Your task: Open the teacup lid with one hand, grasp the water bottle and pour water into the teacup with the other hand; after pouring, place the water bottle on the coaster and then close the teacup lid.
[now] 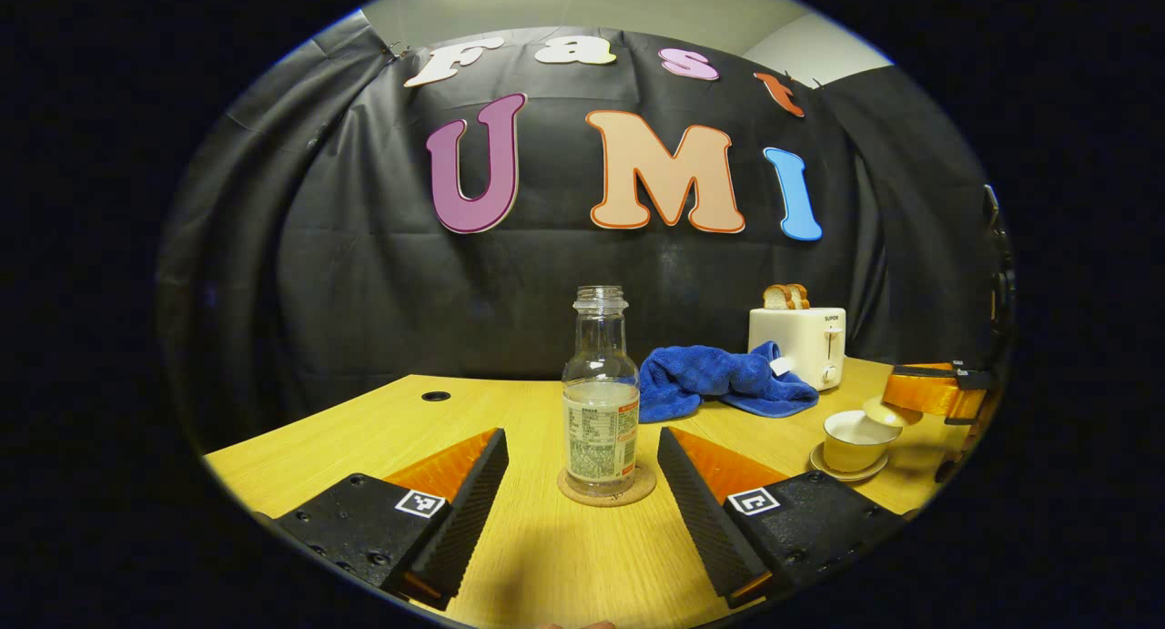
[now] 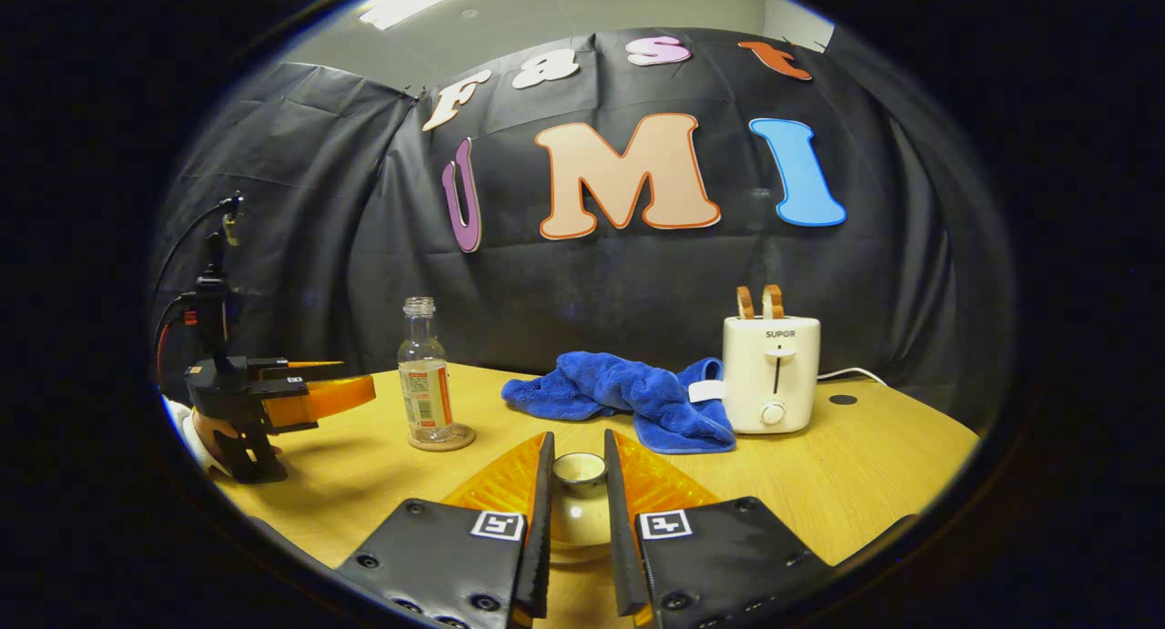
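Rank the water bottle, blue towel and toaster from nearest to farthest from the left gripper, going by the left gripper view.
From the left gripper:
1. Water bottle, straight ahead between the fingers, standing on the coaster.
2. Blue towel, behind the bottle, to the right.
3. Toaster, farthest, right rear by the towel.

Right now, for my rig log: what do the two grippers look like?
The left gripper and right gripper match: two wedge-shaped fingers, ribbed inner faces, a square coded tag on each bolted base. A black mast with cables tops the left one.
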Available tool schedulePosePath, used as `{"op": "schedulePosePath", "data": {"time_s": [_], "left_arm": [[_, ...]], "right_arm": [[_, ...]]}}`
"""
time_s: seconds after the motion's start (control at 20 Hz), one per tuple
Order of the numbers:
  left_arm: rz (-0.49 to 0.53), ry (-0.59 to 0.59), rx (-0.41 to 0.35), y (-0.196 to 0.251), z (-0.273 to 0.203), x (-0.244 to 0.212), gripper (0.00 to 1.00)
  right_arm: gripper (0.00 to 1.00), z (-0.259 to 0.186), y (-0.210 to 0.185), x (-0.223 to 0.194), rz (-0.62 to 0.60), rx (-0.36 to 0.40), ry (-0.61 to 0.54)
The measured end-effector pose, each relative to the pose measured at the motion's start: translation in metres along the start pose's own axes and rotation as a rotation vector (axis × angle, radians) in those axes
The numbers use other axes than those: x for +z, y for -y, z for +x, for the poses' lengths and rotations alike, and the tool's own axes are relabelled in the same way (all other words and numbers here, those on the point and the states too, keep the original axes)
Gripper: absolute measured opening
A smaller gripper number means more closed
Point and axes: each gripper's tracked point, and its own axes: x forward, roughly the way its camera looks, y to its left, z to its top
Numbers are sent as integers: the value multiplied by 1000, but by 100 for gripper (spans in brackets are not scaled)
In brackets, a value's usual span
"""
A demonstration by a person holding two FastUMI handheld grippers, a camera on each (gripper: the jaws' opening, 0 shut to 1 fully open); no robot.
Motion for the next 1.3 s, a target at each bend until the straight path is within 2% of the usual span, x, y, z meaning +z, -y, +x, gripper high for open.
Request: {"op": "schedulePosePath", "data": {"time_s": [0.3, 0.55, 0.75, 1.05, 1.1, 1.15, 1.25, 1.3], "left_arm": [[0, -4, -7, 1, -2, 0, 96], [0, -5, -7, 0, -2, 0, 96], [0, -5, -7, 0, -2, 0, 96], [0, -5, -6, 0, -2, 0, 96], [0, -5, -4, 0, -2, 0, 96], [0, -5, -3, 0, -2, 1, 96], [0, -6, 0, -1, -3, 0, 96], [0, -6, 2, -1, -3, 1, 96]], "right_arm": [[32, 18, -12, -14, -13, 39, -90], [32, 20, -12, -20, -9, 35, -132], [36, 20, -12, -20, -11, 19, -137], [73, 14, -2, -13, -7, -29, -95], [85, 11, 0, -10, -3, -46, -72], [82, 8, 3, -5, 0, -62, -42], [82, 0, 5, 8, -2, -88, 31], [82, -2, 7, 3, -2, -98, 19]]}}
